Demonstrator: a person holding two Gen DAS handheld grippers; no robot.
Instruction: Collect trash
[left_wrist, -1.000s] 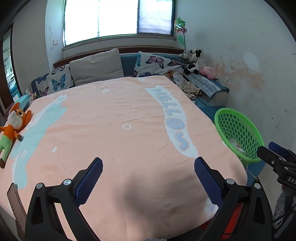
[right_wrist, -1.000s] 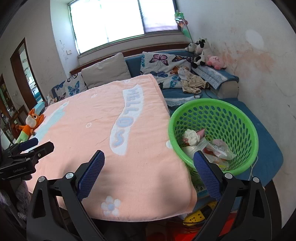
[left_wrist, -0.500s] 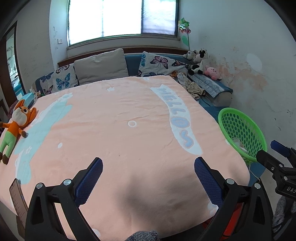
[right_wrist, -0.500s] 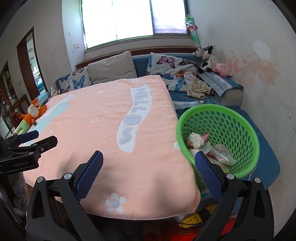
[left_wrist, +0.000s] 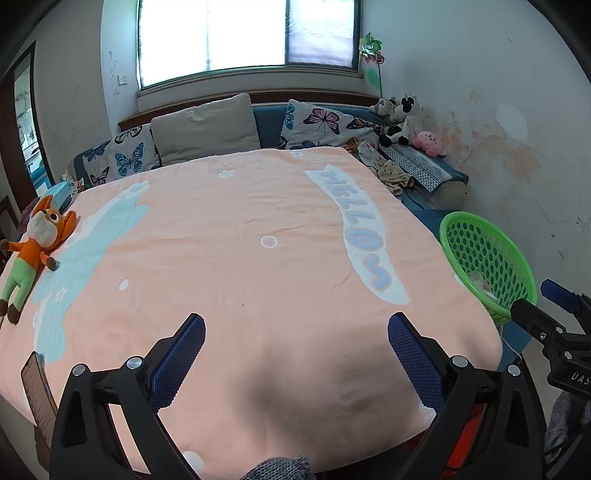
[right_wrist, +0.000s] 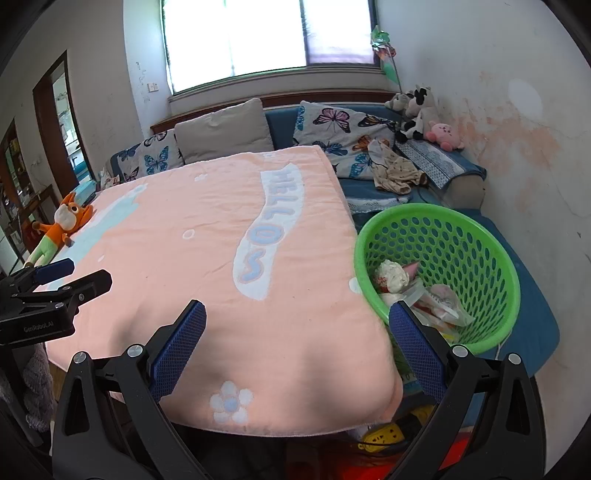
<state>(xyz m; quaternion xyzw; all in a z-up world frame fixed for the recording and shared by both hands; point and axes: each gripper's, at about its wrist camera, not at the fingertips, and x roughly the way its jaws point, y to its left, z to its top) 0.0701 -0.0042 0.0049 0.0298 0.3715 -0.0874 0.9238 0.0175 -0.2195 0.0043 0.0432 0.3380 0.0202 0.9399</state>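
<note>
Both your grippers are empty and spread wide. Left gripper (left_wrist: 295, 350) hangs over the near edge of the peach blanket (left_wrist: 240, 258); right gripper (right_wrist: 297, 339) sits over the blanket's near right corner, its right finger overlapping the basket's near rim in the right wrist view.

Trash (right_wrist: 417, 295) is in the green basket (right_wrist: 491, 236), at roughly 2 o'clock from your right gripper in its own view, and at 3 o'clock, well apart, from your left gripper. Contents look like a crumpled white wad, clear plastic bags and some pinkish wrappers; can't sort them further.

Step in hand, my read: collection looks done or nearly so. No loose trash visible on the blanket in either view. What's left there is a fox plush (left_wrist: 35, 240) at 9 o'clock near the left edge and a phone-like slab (left_wrist: 37, 391) at 8 o'clock on the near left corner; neither reads as trash.

Next move calls for a scan, not a grasp: check the floor under the near edge, where the right wrist view shows a yellow power strip (right_wrist: 384, 434) and some red clutter. Can't tell if any of that is trash. If nothing turns up, call the task complete.
</note>
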